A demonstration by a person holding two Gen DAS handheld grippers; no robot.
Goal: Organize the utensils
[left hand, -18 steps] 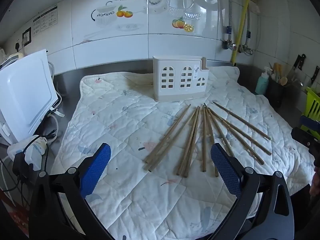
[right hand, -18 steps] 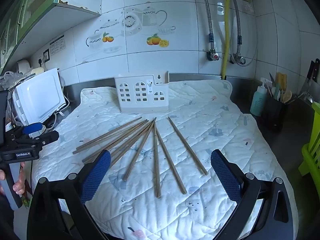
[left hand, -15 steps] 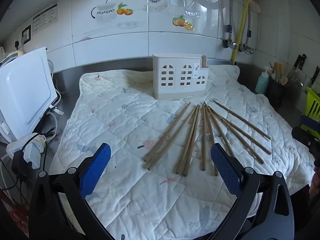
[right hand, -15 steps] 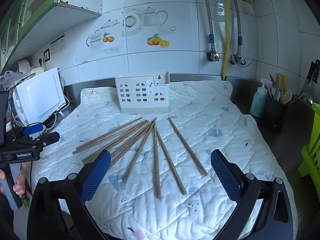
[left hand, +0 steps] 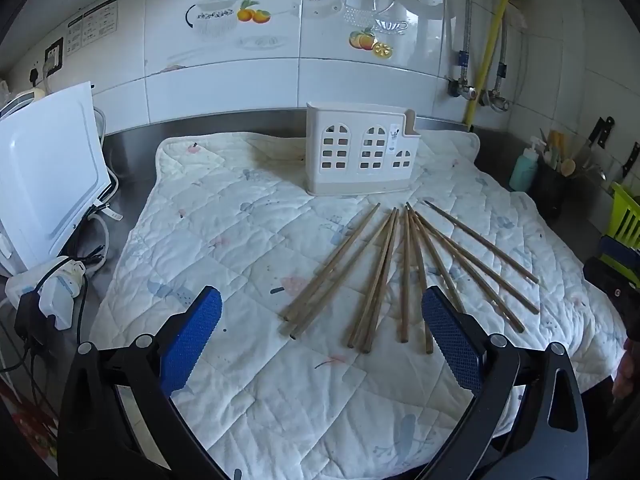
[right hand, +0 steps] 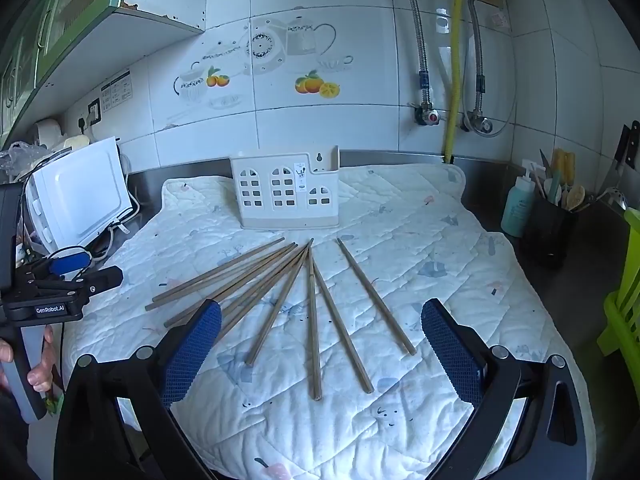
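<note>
Because nothing was yet picked, both the left tongs (left hand: 320, 334) and right tongs (right hand: 320, 346) gaped wide and empty at the frames' bottom. Fanned chopsticks (left hand: 404, 272) lay mid-frame on the quilted mat (left hand: 224, 240), tips converging toward the white holder (left hand: 360, 156) above, seemingly staged for loading.

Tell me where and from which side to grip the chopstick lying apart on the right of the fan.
Grip that chopstick near its middle, coming from above with the right gripper and its fingers set across the stick. It lies flat on the quilted mat, apart from its neighbours, so both sides are free there.
</note>
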